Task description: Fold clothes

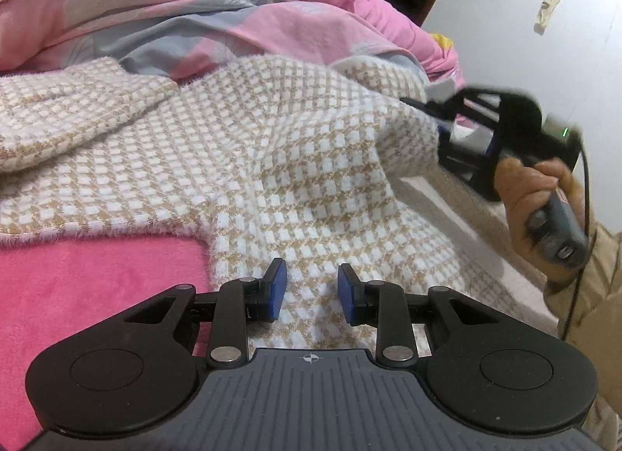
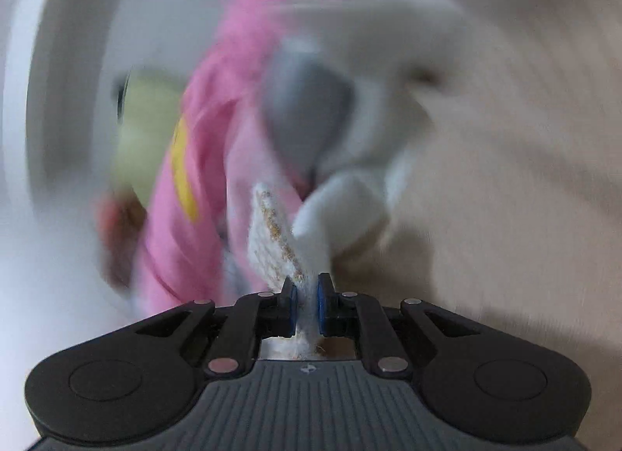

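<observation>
- The fuzzy white-and-tan checked knit garment (image 1: 241, 163) lies spread on the bright pink plush blanket (image 1: 89, 287), its far side against the heaped pink floral quilt (image 1: 186, 4).
- Your right gripper (image 2: 307, 305) pinches a lifted edge of that knit — blur in its view suggests it is mid-swing.
- Your left gripper (image 1: 312, 291) hovers over the near hem, fingers spread, holding nothing.
- By my reading a fold is under way — lay the raised edge flat across the body.

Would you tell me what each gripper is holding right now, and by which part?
The right gripper pinches the checked sweater by an edge. The left gripper is open over it, holding nothing.
</observation>
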The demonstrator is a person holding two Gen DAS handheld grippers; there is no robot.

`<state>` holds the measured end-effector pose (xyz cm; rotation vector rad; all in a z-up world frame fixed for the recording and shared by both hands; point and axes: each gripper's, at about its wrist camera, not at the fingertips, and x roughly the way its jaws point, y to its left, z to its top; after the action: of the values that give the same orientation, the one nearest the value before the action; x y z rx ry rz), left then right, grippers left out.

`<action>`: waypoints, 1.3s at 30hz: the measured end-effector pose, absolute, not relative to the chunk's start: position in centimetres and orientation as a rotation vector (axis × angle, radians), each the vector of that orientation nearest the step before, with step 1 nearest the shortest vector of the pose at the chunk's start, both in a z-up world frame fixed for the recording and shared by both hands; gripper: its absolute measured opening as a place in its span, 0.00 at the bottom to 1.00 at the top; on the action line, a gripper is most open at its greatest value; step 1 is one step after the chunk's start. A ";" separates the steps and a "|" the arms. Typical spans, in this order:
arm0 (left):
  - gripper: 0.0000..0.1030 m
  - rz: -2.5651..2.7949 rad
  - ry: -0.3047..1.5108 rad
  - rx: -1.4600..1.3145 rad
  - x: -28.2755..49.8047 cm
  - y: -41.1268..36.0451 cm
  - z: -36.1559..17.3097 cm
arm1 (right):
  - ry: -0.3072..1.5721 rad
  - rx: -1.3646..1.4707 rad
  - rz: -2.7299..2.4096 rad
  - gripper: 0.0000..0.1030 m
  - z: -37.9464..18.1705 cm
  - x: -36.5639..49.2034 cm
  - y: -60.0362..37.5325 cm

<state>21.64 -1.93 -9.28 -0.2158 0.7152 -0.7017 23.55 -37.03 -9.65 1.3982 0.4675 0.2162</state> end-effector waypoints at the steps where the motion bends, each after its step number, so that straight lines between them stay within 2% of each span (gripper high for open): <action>1: 0.28 -0.702 0.715 -0.217 21.7 -1.9 -9.3 | 0.455 1.475 0.267 0.10 -10.7 23.6 -37.2; 4: 0.28 -0.703 0.717 -0.221 21.8 -1.9 -9.1 | 0.470 1.493 0.338 0.09 -11.7 23.4 -37.0; 9: 0.28 -0.704 0.718 -0.224 21.8 -1.8 -9.0 | 0.594 1.573 0.123 0.11 -14.4 21.7 -37.9; 12: 0.28 -0.705 0.718 -0.224 21.8 -1.7 -9.0 | 0.597 1.429 0.056 0.16 -11.7 20.9 -38.2; 18: 0.28 -0.703 0.715 -0.219 21.8 -1.7 -9.0 | 0.637 0.848 0.079 0.22 -3.6 24.8 -33.7; 20: 0.28 -0.703 0.715 -0.218 21.8 -1.7 -9.0 | 0.644 0.642 0.092 0.32 -0.8 26.3 -32.0; 21: 0.28 -0.703 0.715 -0.219 21.8 -1.7 -9.0 | 0.645 0.539 0.099 0.42 0.5 27.1 -31.1; 24: 0.28 -0.704 0.716 -0.222 21.8 -1.7 -9.0 | 0.648 0.225 0.111 0.43 4.2 29.5 -28.3; 29: 0.28 -0.705 0.715 -0.221 21.9 -1.7 -8.9 | 0.715 -0.402 0.012 0.43 0.1 35.2 -20.1; 32: 0.28 -0.706 0.714 -0.222 21.8 -1.6 -8.9 | 0.757 -0.530 -0.016 0.36 -2.1 37.5 -18.7; 34: 0.28 -0.707 0.715 -0.227 21.8 -1.6 -9.0 | 0.791 -0.537 -0.065 0.16 -3.0 38.5 -19.3; 35: 0.28 -0.708 0.715 -0.229 21.9 -1.5 -9.0 | 0.803 -0.517 -0.094 0.13 -3.2 38.8 -19.9; 37: 0.28 -0.709 0.716 -0.231 21.9 -1.5 -9.0 | 0.804 -0.379 -0.132 0.06 -2.4 38.4 -22.3; 39: 0.28 -0.708 0.715 -0.230 21.9 -1.5 -9.0 | 0.792 -0.157 -0.130 0.05 -1.0 36.8 -25.7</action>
<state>21.86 -1.52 -8.97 -0.2296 0.7155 -0.7079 36.79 -25.66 -1.00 -0.1566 0.7916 -0.1304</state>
